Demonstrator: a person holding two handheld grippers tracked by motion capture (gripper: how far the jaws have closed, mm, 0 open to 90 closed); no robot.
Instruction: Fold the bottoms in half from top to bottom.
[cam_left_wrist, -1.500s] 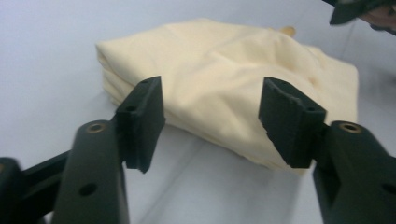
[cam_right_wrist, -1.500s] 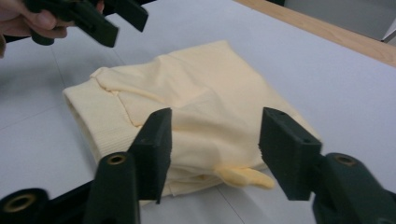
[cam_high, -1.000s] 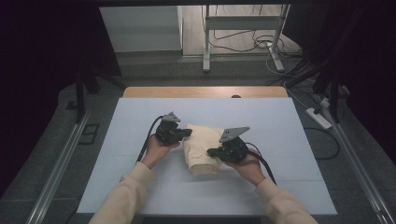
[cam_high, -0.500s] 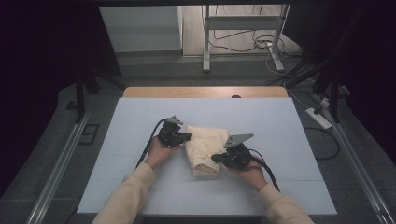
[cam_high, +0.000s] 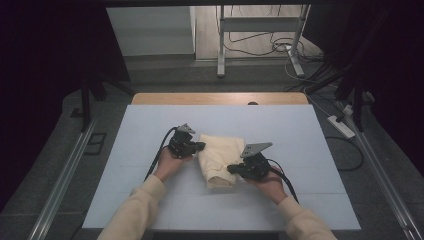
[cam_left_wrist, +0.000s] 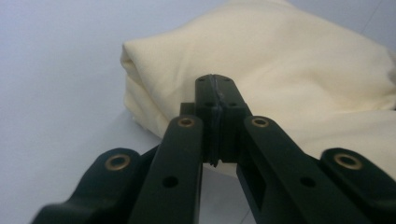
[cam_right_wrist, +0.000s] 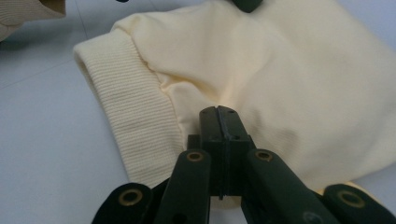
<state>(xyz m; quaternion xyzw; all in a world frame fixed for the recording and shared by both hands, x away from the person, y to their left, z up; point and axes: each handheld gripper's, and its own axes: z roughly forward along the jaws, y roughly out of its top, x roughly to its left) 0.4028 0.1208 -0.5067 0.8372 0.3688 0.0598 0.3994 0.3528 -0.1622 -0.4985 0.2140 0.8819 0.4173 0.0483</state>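
I have a folded cream sweatshirt (cam_high: 220, 159) lying near the middle of the desk (cam_high: 150, 130), its ribbed hem (cam_right_wrist: 128, 121) turned toward the person's side. The left gripper (cam_high: 198, 146) sits at the sweatshirt's left edge, and in the left gripper view its fingers (cam_left_wrist: 208, 100) are pressed together with no cloth between them, tips right against the stacked folds. The right gripper (cam_high: 234, 169) rests at the sweatshirt's right near corner, just beside the hem; its fingers (cam_right_wrist: 211, 122) are together too, lying over the fabric rather than pinching it.

I judge the step in hand to be pressing and squaring the bundle — tidying the fold, not lifting it. To do it well I'd keep both pairs of fingers together and use them as blunt paddles, pushing inward from the two sides evenly so the stack doesn't skew. I'd stay low and slide along the fabric — a snagged tip could drag the top layer and open the fold. The hem edge looks slightly proud of the stack, so I'd nudge that in last.
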